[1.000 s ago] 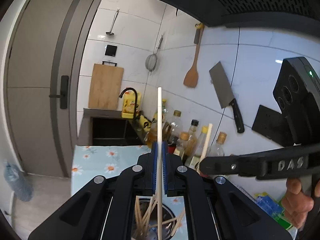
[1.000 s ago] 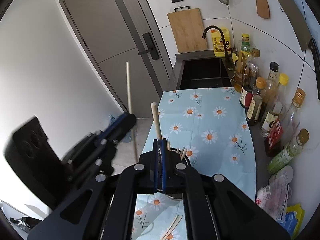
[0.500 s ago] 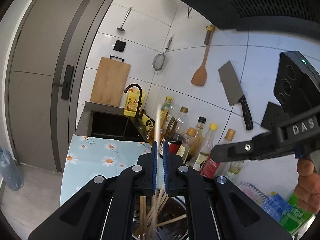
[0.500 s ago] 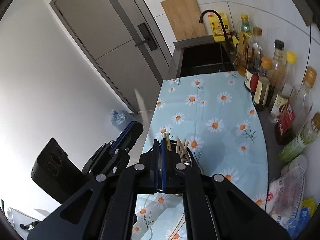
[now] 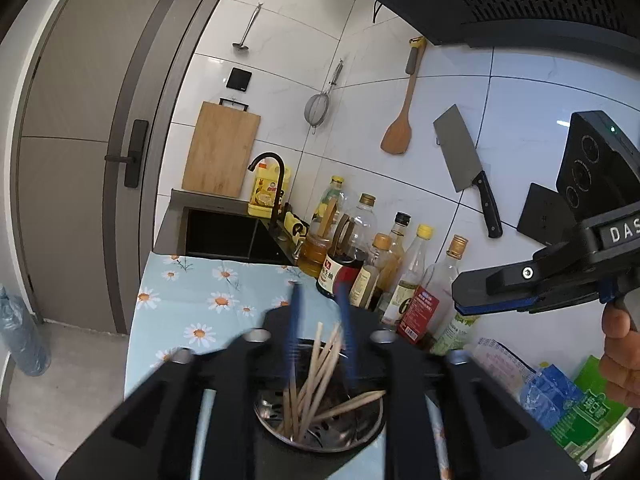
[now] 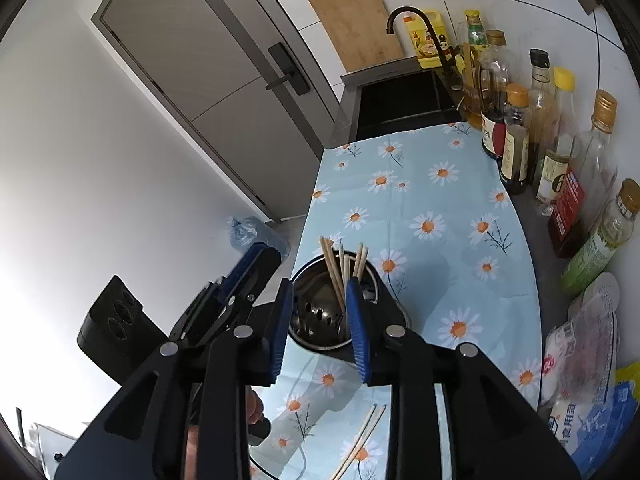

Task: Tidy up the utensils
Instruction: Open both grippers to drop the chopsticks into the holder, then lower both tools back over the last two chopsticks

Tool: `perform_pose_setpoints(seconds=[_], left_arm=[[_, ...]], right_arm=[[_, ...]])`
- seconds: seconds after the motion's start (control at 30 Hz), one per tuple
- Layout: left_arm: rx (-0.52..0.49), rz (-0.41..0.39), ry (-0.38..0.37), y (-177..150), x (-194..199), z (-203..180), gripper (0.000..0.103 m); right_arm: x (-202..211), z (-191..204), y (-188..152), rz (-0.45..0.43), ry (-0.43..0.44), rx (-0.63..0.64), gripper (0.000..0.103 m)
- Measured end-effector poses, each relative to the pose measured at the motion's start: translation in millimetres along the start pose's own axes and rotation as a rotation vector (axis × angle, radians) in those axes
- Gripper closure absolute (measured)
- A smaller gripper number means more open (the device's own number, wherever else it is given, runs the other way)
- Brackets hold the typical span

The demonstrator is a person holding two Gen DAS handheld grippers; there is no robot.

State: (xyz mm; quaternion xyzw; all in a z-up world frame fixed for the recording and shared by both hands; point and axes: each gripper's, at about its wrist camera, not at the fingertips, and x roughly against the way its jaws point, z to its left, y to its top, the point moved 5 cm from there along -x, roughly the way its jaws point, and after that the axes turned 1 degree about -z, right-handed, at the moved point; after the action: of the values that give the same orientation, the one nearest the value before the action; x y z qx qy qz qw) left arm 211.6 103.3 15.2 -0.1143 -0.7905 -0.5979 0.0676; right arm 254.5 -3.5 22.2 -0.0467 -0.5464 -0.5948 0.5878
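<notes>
A round steel utensil holder [image 5: 320, 428] stands on the daisy cloth and holds several wooden chopsticks [image 5: 316, 376]. My left gripper [image 5: 320, 300] is open and empty just above it, its blue pads blurred. In the right wrist view the holder [image 6: 320, 312] and its chopsticks [image 6: 340, 268] sit just beyond my right gripper [image 6: 316, 284], which is open and empty. Two loose chopsticks [image 6: 360, 440] lie on the cloth near the front. The left gripper [image 6: 248, 276] shows at the holder's left, the right gripper [image 5: 496, 296] at the right of the left wrist view.
A row of oil and sauce bottles [image 6: 520, 140] lines the wall on the right. A dark sink [image 6: 404, 104] with a black tap lies beyond the cloth [image 6: 420, 200]. Food packets [image 6: 580, 360] lie at the near right. A cleaver [image 5: 464, 160] and wooden spatula [image 5: 400, 128] hang on the tiles.
Both grippers held a chopstick upright over the holder a second ago. Both have opened, and the chopsticks now stand in the holder.
</notes>
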Motion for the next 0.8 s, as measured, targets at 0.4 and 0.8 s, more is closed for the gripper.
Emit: perform_pose_setpoints(seconds=[0.4, 0.8], left_arm=[[-0.082, 0.074, 0.027, 18.9, 64.6, -17.3, 0.058], [-0.079, 0.179, 0.035, 2.8, 109.7, -24.6, 0.028]], right_arm=[[19.2, -2.1, -41.4, 0.009, 0.01, -0.101, 0.038], [2.7, -14.1, -105.7, 0.137, -0.023, -0.218, 0.017]])
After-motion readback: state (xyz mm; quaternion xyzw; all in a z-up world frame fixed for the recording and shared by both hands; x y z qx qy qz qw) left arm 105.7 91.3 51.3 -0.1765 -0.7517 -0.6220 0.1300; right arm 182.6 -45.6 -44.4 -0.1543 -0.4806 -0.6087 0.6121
